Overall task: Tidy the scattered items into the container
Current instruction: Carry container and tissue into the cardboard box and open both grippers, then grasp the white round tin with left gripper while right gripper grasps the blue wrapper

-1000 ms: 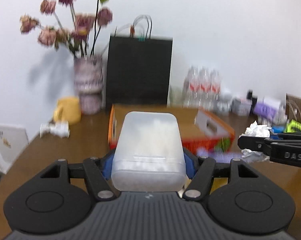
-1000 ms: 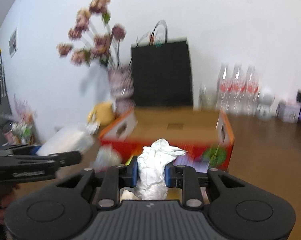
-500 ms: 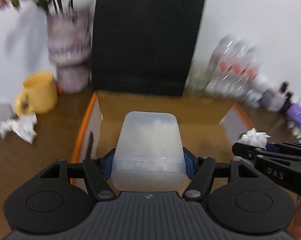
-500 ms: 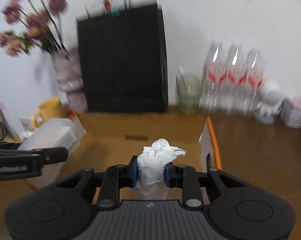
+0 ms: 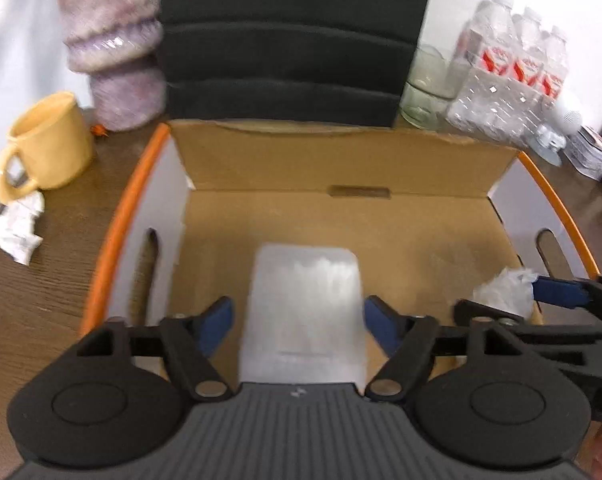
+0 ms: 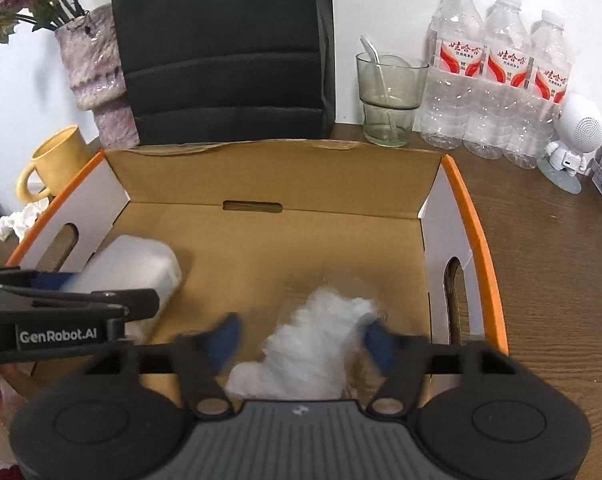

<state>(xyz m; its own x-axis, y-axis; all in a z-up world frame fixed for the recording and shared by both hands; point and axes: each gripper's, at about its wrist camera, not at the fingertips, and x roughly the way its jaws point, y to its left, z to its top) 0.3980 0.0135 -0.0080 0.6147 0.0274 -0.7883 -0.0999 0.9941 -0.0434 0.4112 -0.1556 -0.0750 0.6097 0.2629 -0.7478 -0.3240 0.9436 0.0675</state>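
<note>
An open cardboard box [image 5: 341, 168] with orange edges [image 6: 473, 236] stands on the brown table. My left gripper [image 5: 304, 316] is open over the box, and a translucent white plastic container [image 5: 305, 304] sits between its spread fingers, blurred. It also shows in the right wrist view [image 6: 133, 268] at the box's left. My right gripper [image 6: 301, 340] is open, with a crumpled white paper ball [image 6: 313, 344] loose between its fingers, inside the box. The ball shows in the left wrist view [image 5: 501, 292] too.
A yellow mug [image 5: 47, 144] and another crumpled paper [image 5: 15, 228] lie left of the box. Behind it stand a vase [image 6: 97, 68], a black bag [image 6: 225, 52], a glass [image 6: 389, 100], water bottles [image 6: 497, 84] and a small white figure [image 6: 573, 136].
Both grippers moved forward and down over the box and opened. The plastic container and the paper ball are released from their grips into the box.
</note>
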